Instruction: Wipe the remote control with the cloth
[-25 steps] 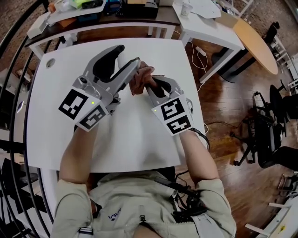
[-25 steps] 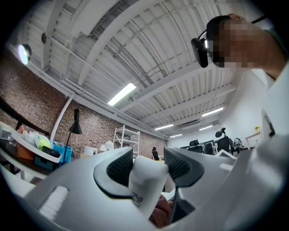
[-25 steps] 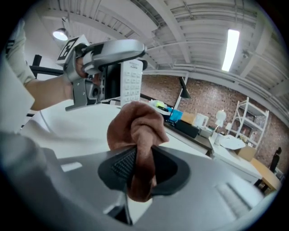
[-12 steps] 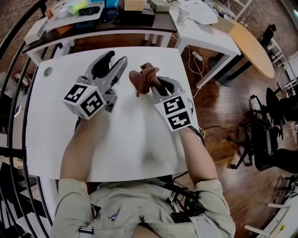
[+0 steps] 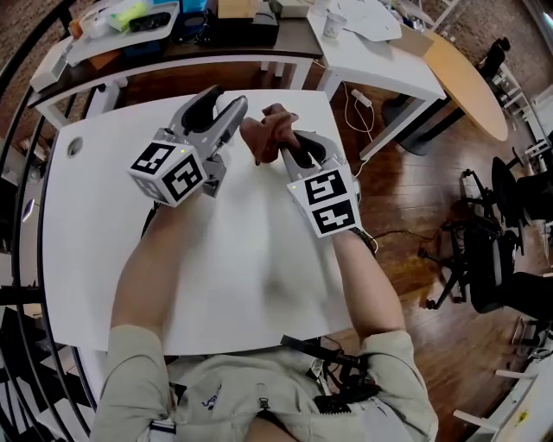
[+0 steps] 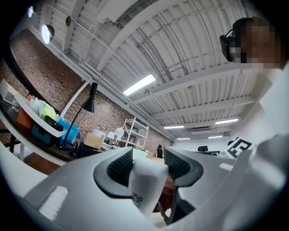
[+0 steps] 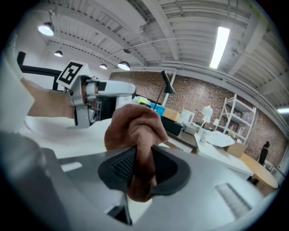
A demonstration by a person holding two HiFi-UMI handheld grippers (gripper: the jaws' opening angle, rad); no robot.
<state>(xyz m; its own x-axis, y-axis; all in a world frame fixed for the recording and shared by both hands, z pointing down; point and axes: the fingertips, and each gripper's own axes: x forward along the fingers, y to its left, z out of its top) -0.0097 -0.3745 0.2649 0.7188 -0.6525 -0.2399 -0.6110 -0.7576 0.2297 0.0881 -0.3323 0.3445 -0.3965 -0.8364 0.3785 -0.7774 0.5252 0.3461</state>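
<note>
My left gripper [image 5: 226, 110] hovers over the far part of the white table [image 5: 104, 259], shut on a white remote control [image 6: 146, 182] that stands between its dark pads with a small label facing the camera. My right gripper [image 5: 289, 148] is just to its right, shut on a bunched brown cloth [image 5: 270, 129]. In the right gripper view the cloth [image 7: 135, 131] bulges above the jaws of my right gripper [image 7: 137, 169], and a strand hangs below them. A narrow gap separates cloth and remote. In the left gripper view a bit of the cloth [image 6: 168, 198] shows behind the remote.
A cable grommet [image 5: 73, 145] sits in the table's far left corner. Behind the table stand a dark bench with trays and boxes [image 5: 155, 22] and a white side table [image 5: 380, 43]. A white cable [image 5: 359, 108] and office chairs [image 5: 505, 250] are on the wooden floor at right.
The left gripper with the remote has drawn away to the left from the cloth it was touching, and has rolled. The right gripper has shifted slightly with the cloth still bunched in it.
</note>
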